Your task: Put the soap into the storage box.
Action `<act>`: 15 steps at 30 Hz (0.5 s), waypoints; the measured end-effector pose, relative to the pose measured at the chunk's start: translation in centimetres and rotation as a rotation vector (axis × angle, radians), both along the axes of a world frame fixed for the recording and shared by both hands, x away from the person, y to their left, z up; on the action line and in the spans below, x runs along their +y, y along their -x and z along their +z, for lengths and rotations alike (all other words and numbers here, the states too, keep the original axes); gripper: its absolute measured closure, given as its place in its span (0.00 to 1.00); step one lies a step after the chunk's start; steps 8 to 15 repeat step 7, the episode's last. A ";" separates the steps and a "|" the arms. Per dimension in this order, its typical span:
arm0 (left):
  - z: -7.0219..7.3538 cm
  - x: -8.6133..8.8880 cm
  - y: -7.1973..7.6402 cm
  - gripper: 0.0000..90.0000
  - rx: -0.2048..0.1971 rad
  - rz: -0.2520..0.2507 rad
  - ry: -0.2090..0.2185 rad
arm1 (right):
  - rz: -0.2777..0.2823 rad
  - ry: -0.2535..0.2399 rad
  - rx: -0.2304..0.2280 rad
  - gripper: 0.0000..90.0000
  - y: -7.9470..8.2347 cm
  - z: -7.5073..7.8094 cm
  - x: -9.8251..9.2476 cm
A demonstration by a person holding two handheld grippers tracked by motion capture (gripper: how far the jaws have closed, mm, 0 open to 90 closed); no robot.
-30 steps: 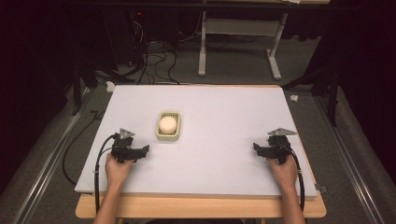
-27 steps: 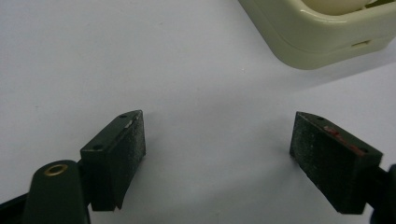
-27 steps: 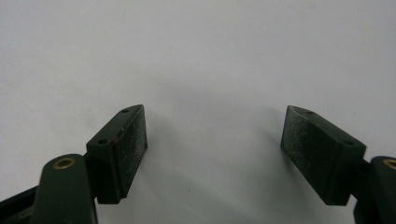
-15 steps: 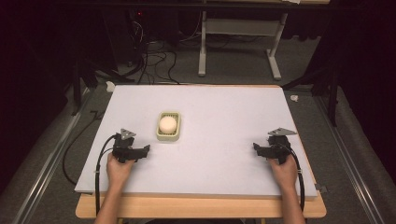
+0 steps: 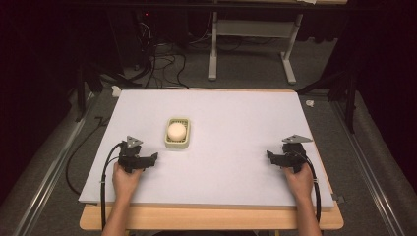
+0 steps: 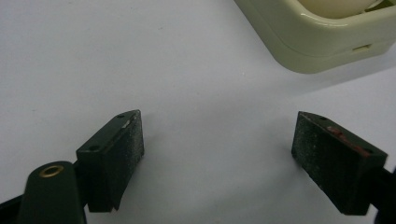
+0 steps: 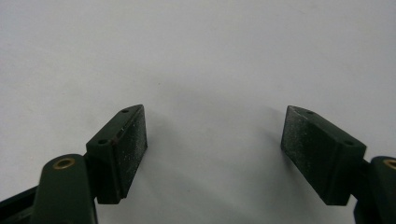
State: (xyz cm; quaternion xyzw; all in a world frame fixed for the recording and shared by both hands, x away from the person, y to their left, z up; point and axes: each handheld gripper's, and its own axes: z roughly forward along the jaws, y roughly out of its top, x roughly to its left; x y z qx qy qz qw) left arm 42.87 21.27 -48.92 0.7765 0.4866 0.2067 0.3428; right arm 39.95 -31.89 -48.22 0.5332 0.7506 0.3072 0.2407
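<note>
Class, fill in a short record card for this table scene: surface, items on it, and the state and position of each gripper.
Surface: white table top
Items: cream soap dish holding a pale round soap
Left gripper: open, holding nothing, resting close beside the dish, not touching it
Right gripper: open, holding nothing, over bare table near the right edge
Hands: one on each gripper

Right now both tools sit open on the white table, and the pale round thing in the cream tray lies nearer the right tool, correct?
Not quite: the tray with the round thing lies nearer the left tool, as the high view shows. The right tool is open too.
</note>
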 end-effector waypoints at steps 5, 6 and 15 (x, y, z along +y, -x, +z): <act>0.0 0.0 0.0 0.19 0.000 0.000 0.001 | 0.000 0.000 0.000 0.26 0.0 0.0 0.0; 0.0 0.0 0.0 0.19 0.001 0.000 0.001 | 0.000 0.000 0.000 0.26 0.0 0.0 0.0; 0.0 0.0 0.0 0.19 0.001 0.000 0.001 | 0.000 0.000 0.000 0.26 0.0 0.0 0.0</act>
